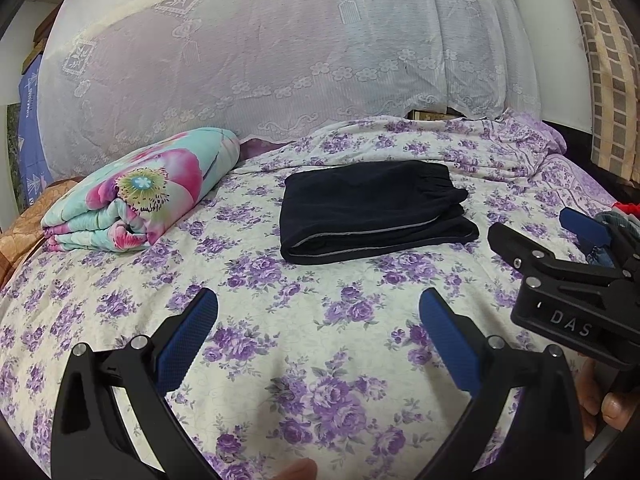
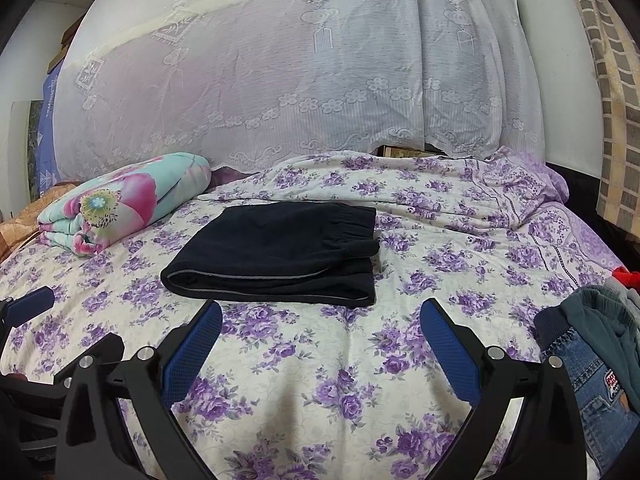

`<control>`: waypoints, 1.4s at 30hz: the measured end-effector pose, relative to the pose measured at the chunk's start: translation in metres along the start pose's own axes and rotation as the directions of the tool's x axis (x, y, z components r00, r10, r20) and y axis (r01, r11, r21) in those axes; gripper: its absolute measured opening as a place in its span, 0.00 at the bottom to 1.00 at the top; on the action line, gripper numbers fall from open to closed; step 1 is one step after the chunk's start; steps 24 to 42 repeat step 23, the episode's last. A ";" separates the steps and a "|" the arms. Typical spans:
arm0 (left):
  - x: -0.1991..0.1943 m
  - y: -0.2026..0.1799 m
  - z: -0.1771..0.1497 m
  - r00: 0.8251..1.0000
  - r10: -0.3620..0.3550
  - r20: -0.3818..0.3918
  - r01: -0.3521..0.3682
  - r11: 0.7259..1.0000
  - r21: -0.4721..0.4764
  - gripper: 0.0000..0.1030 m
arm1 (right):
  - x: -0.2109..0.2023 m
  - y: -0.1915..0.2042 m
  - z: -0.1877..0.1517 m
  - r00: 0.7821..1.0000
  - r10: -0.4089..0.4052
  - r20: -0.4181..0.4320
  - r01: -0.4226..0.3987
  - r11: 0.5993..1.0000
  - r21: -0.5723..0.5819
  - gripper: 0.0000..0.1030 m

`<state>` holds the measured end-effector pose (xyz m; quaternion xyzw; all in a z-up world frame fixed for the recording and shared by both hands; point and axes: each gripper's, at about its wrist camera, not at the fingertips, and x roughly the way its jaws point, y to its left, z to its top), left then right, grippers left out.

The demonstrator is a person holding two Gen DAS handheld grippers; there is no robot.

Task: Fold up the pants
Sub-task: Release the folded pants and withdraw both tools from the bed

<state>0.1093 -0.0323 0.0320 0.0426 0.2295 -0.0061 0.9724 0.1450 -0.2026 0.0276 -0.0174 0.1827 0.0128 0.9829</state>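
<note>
Bed (image 1: 320,360) fills both views, covered by a cream sheet (image 2: 320,380) printed with purple flower clusters; sheet lies mostly flat in front, rumpled and bunched toward the far right edge. Dark navy pants (image 1: 372,216) lie folded into a compact rectangle on the sheet, middle of the bed, elastic waistband on the right end, a thin grey stripe running along the near folded edge; nothing touches them. Folded floral quilt (image 1: 136,196), teal and pink with a big flower print, sits on the bed to the left of the pants, apart from them. Behind the bed hangs a white lace curtain (image 1: 280,60) with flower and tassel patterns, covering most of the back of the room. Checked tan and grey fabric (image 1: 608,80) hangs at far right. Orange-brown patterned cloth (image 1: 16,236) at the left bed edge. Pile of clothes (image 2: 592,344) on the right near corner: denim jeans, a grey-green garment, something red behind. Left tongs (image 1: 318,332) spread wide, blue pads apart, empty, over bare sheet short of the pants. Right tongs (image 2: 320,340) also spread wide, empty, just short of the pants' near edge. Both tongs side by side, right one visible at the right edge of the left wrist view, fingers (image 1: 608,404) of a hand under it.
</note>
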 end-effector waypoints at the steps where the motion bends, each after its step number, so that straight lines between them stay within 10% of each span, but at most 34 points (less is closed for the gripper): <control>1: 0.000 0.000 0.000 1.000 0.000 0.000 0.000 1.000 0.001 0.95 | 0.001 0.000 0.000 1.000 0.001 -0.001 -0.001 1.000 -0.001 0.97; 42: 0.003 0.002 0.000 1.000 -0.017 -0.001 0.017 1.000 -0.013 0.95 | 0.002 0.000 0.000 1.000 0.003 -0.003 -0.003 1.000 -0.004 0.97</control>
